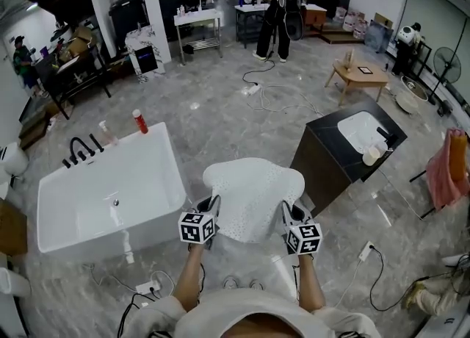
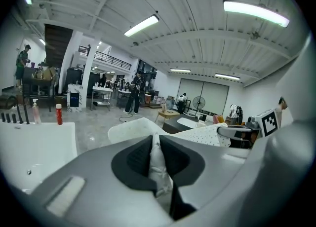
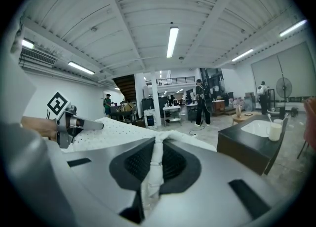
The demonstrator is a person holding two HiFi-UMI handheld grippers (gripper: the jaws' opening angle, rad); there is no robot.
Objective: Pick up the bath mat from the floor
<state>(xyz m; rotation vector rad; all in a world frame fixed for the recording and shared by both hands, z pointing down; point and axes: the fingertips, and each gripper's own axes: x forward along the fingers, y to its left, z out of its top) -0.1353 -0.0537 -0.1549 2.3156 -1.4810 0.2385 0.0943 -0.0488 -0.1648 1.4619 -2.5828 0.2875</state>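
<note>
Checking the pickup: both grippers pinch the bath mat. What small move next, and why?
Probably lift both evenly a little, jaws shut. The left gripper and right gripper each pinch a near corner of the bath mat, spread between them; I cannot tell whether its far edge clears the floor.

White, dotted mat over grey veined marble

The bath mat [image 1: 253, 195] is white, speckled all over with small dark dots. The left gripper [image 2: 154, 142] and the right gripper [image 3: 159, 144] are pale grey with black jaw linings, and their cubes carry black-and-white square markers. The floor [image 1: 220, 109] is glossy grey marble with paler veins. The bathtub [image 1: 110, 197] is plain white with black taps [image 1: 82, 149], and beside them stands a red bottle [image 1: 139, 121] with a white cap. The vanity [image 1: 316, 167] is near-black around a white basin [image 1: 360, 129]. The cloth [image 1: 448, 167] at the right is pinkish red, and the low table [image 1: 360, 73] is light wood-brown.
</note>
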